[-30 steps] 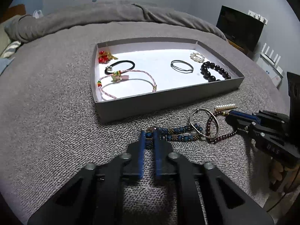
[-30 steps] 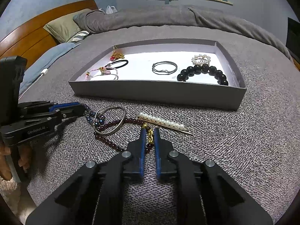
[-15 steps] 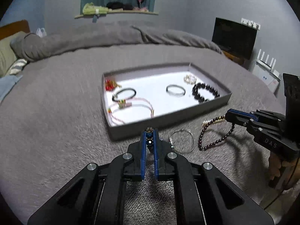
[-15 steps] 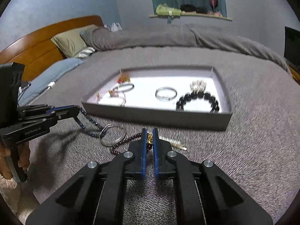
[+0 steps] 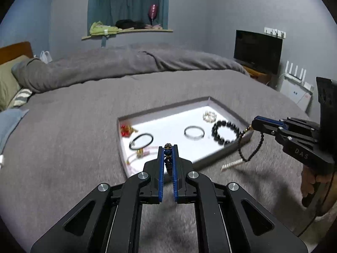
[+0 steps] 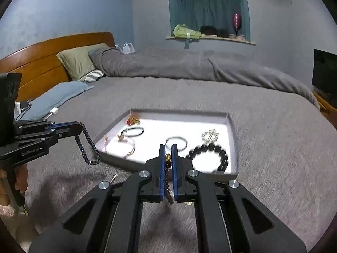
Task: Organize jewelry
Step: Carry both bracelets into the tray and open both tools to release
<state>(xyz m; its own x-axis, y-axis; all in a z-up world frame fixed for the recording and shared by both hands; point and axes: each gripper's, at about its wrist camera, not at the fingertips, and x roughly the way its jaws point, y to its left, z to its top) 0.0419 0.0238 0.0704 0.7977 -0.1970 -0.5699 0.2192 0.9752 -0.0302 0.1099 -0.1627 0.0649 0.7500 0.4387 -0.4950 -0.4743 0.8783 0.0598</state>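
Left tongs (image 5: 168, 150) clamped on blue bead bracelet (image 6: 88, 145), right tongs (image 6: 167, 150) on dark-red bead bracelet (image 5: 250, 147), both dangling over bed near tray (image 5: 227, 107); risk: swinging loops snag tray rim, miss.

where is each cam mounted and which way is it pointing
Left wrist: sits on the left claw, looks forward over the bed at the tray; it grips a blue beaded bracelet, and the right claw shows at right.
Right wrist: sits on the right claw, faces the same tray; it grips a dark red bracelet, and the left claw shows at left.
Shared: tray and black bead bracelet.
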